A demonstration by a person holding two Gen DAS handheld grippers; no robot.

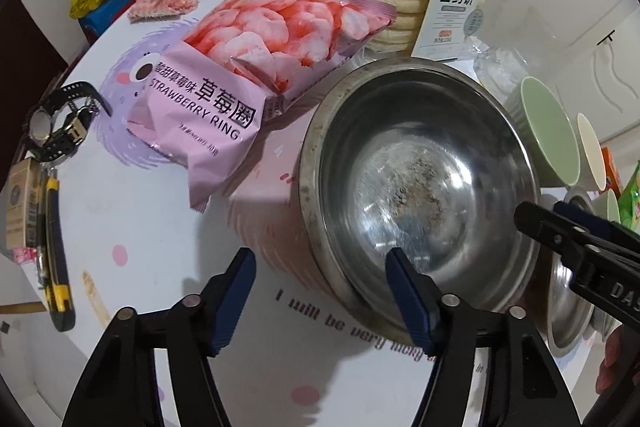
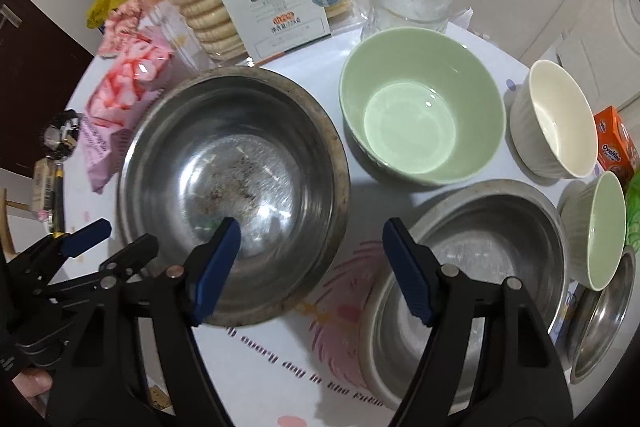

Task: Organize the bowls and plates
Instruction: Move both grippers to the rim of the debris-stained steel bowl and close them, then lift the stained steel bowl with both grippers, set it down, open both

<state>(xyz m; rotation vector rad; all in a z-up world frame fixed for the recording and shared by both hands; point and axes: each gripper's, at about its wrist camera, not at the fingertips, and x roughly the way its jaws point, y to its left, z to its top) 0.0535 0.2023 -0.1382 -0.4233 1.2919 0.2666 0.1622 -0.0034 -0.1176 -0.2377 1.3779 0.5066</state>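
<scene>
2 grippers bracket the large steel bowl (image 2: pixel 234 195), which sits at centre left of the right wrist view and centre right of the left wrist view. The left gripper (image 1: pixel 320 291) is part-open and empty: its right pad hangs over the bowl's near inside wall at lower centre of its frame, its left pad outside over the white tablecloth (image 1: pixel 140 227), so the near rim lies between the jaws. The right gripper (image 2: pixel 310 267) is also part-open and holds nothing; its left pad sits above the bowl's interior, its right pad above the shallow steel basin (image 2: pixel 480 267) at lower right.

Round, the bowl has no long axis; both grippers look about equally near, on opposite sides of the near rim. Closing on that rim seems to be the coming move.

Green bowl (image 2: pixel 420 107) and cream bowl (image 2: pixel 556 119) stand upper right, apart from both grippers.
</scene>
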